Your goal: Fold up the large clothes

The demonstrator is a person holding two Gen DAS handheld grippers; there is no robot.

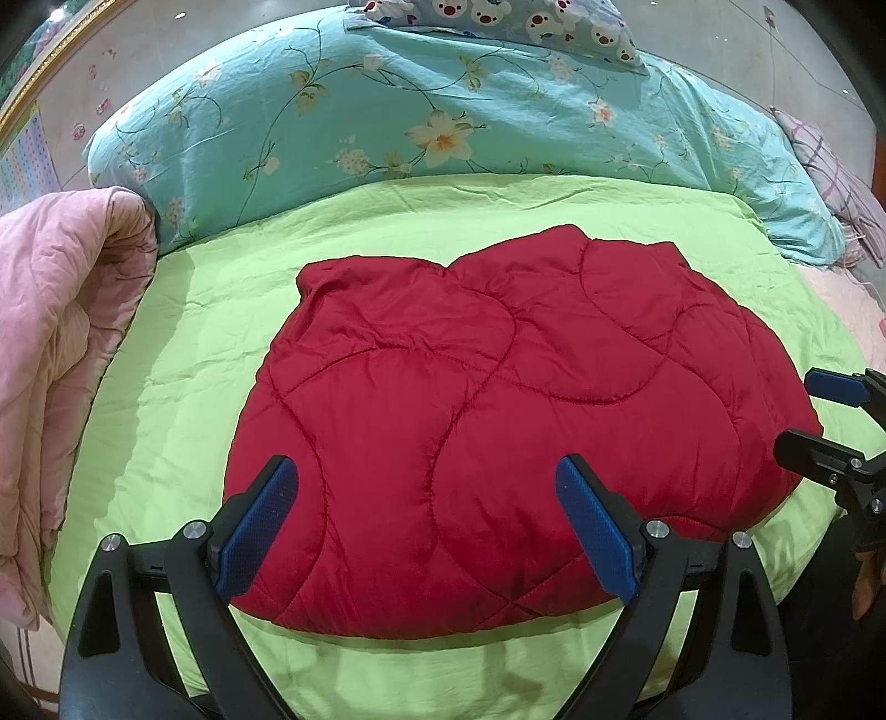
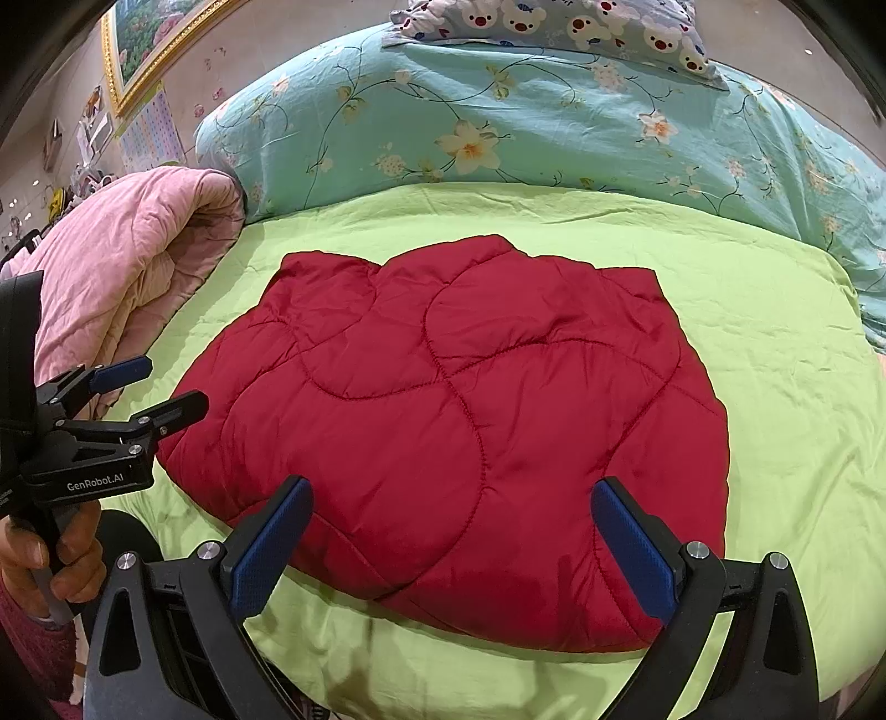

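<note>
A red quilted jacket [image 1: 498, 410] lies folded into a compact, puffy bundle on the green sheet [image 1: 183, 343]. It fills the middle of the right wrist view too, as the red jacket [image 2: 470, 410]. My left gripper [image 1: 427, 465] hovers open over the bundle's near edge, its blue pads wide apart and holding nothing. From the right wrist view the left gripper [image 2: 166, 385] stands at the jacket's left edge, held by a hand [image 2: 50, 559]. My right gripper [image 2: 451, 487] is also open above the near edge, empty. The left wrist view catches the right gripper [image 1: 800, 410] at the jacket's right side.
A rolled pink quilt [image 1: 61, 343] lies along the left of the bed. A blue floral duvet [image 1: 421, 111] is heaped at the back, with a bear-print pillow [image 1: 526, 22] on top. A plaid pillow [image 1: 830, 166] sits far right. A framed picture [image 2: 160, 44] hangs on the wall.
</note>
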